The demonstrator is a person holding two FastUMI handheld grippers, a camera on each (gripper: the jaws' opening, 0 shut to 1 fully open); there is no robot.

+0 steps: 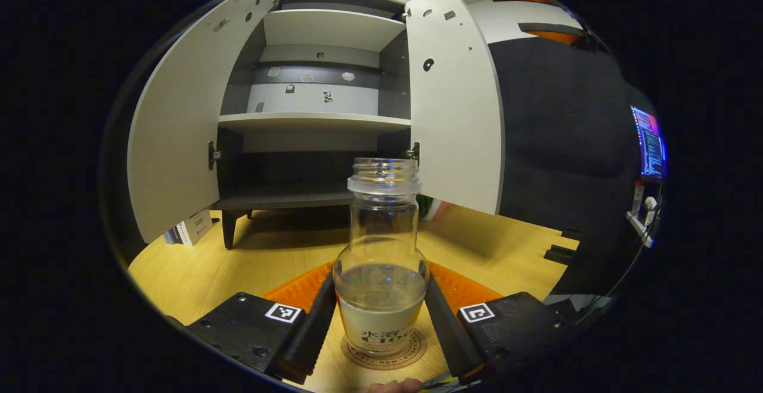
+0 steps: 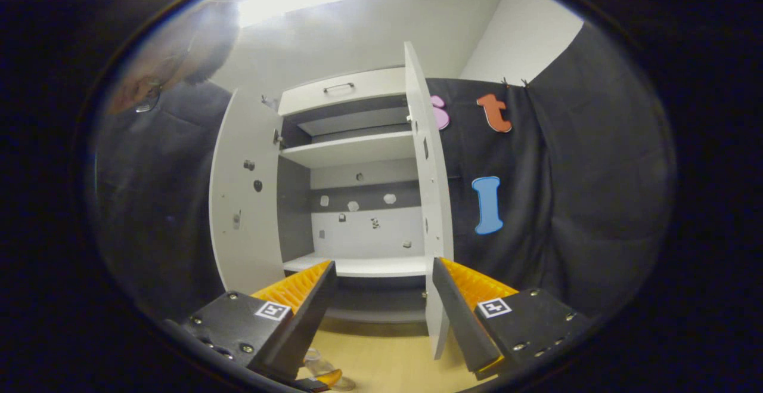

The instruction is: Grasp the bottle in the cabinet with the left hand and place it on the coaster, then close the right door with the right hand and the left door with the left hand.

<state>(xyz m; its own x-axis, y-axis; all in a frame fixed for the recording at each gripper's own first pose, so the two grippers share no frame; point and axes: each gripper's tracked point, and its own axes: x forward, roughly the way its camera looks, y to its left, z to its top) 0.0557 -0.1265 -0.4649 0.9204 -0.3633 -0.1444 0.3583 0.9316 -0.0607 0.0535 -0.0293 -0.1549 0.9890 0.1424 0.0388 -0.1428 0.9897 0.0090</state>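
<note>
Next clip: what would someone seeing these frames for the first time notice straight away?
The clear uncapped bottle stands upright on the round coaster on the wooden table, between the left gripper fingers. Behind it the cabinet stands with both doors swung open and its shelves bare. In the right gripper view, the right gripper is open, just in front of the right door edge.

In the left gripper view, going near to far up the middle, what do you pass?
Left gripper → coaster → bottle standing on it → bare table → cabinet, both doors open.
</note>
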